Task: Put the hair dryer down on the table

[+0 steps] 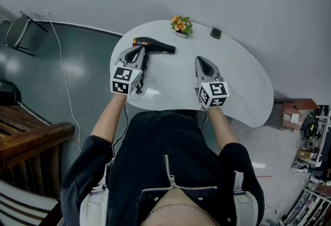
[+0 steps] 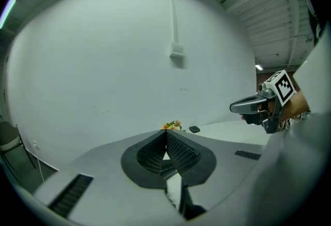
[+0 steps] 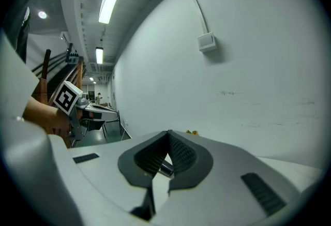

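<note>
The white oval worktop (image 1: 243, 80) carries the hair dryer (image 1: 155, 44), lying flat near its far left edge. The left hand-held gripper (image 1: 138, 50) hovers just beside the dryer's handle, jaws pressed together on nothing. The right hand-held gripper (image 1: 201, 60) sits over the worktop's middle, its jaws likewise together and empty. At the far edge stand small flowers (image 1: 181, 25) and a little black object (image 1: 216, 33).

**Three views, one table**

My head camera looks steeply down on the table (image 1: 243, 90) from its near edge. Each gripper camera rides low behind its jaws, facing the wall (image 2: 103, 64); all share the far-edge flowers (image 2: 172, 125).
</note>
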`<move>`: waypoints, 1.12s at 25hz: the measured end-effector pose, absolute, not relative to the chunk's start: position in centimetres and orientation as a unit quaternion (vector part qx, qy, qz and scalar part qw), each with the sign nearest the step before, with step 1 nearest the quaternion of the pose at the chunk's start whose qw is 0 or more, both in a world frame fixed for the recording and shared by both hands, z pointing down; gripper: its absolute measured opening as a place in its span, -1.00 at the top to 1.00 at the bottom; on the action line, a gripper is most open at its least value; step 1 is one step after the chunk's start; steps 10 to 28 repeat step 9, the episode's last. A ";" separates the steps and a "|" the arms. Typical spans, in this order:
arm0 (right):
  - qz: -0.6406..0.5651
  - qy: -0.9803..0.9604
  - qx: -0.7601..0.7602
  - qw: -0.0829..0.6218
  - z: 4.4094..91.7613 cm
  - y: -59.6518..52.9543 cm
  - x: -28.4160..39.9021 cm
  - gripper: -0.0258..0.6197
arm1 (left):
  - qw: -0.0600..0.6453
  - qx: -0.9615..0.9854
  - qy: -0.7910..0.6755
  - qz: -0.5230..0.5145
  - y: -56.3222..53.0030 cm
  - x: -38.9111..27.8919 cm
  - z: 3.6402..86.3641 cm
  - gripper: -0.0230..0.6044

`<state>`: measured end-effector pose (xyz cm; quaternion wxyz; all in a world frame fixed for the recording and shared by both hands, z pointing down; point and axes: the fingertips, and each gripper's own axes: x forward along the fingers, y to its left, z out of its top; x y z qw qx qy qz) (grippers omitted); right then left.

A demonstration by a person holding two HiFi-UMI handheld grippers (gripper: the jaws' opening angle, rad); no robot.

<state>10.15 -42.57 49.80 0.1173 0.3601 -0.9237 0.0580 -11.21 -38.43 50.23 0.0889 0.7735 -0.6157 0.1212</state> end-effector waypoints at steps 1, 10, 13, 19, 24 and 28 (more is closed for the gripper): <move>0.058 -0.924 0.360 0.117 49.8 -42.5 10.0 0.91 | 0.089 0.773 -0.616 0.122 -38.4 -11.3 50.3 0.86; 0.061 -0.924 0.359 0.118 50.0 -42.1 9.9 0.91 | 0.095 0.773 -0.614 0.124 -37.8 -11.4 50.6 0.86; 0.061 -0.924 0.359 0.118 50.0 -42.1 9.9 0.91 | 0.095 0.773 -0.614 0.124 -37.8 -11.4 50.6 0.86; 0.061 -0.924 0.359 0.118 50.0 -42.1 9.9 0.91 | 0.095 0.773 -0.614 0.124 -37.8 -11.4 50.6 0.86; 0.061 -0.924 0.359 0.118 50.0 -42.1 9.9 0.91 | 0.095 0.773 -0.614 0.124 -37.8 -11.4 50.6 0.86; 0.061 -0.924 0.359 0.118 50.0 -42.1 9.9 0.91 | 0.095 0.773 -0.614 0.124 -37.8 -11.4 50.6 0.86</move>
